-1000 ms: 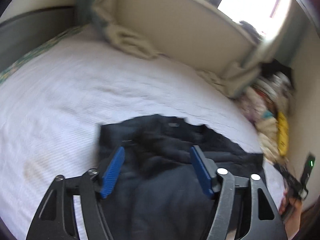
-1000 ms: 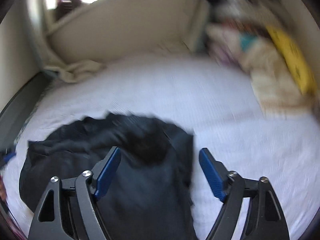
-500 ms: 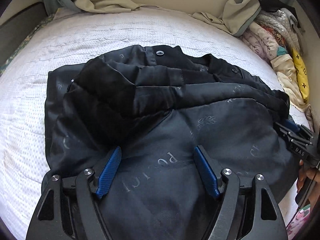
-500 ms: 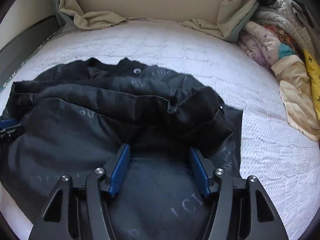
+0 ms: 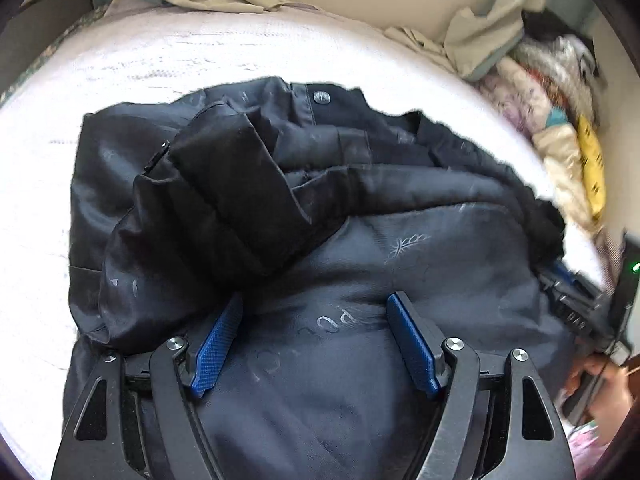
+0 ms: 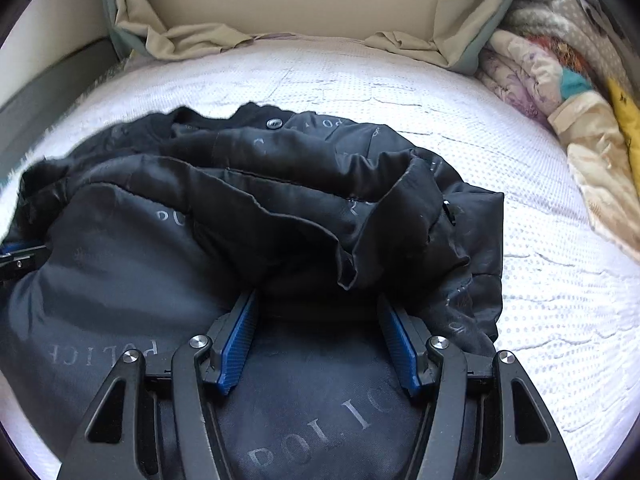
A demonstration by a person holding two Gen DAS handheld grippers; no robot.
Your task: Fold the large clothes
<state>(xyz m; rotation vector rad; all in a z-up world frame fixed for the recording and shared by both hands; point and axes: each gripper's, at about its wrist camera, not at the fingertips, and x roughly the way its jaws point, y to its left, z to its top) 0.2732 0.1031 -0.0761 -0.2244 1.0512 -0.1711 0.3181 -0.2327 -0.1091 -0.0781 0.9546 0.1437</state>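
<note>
Left wrist view: mid-fold, I hold both claws apart over the jacket.
Left gripper (image 5: pixel 314 338) and right gripper (image 6: pixel 318 338), fingers spread, grip nothing; the black jacket (image 6: pixel 248 240) lies bunched on the white bed (image 6: pixel 540 300). Next, I judge: clamp the loose sleeve (image 5: pixel 224 188) at 11 o'clock and fold it inward.

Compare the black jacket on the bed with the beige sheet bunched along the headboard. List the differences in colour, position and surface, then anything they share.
The black jacket is dark; the beige sheet is pale.
The jacket lies mid-mattress under both open grippers; the sheet sits at the far edge, untouched.
The jacket's lining carries printed lettering; the sheet looks plain.
Both are crumpled, neither neatly folded.
</note>
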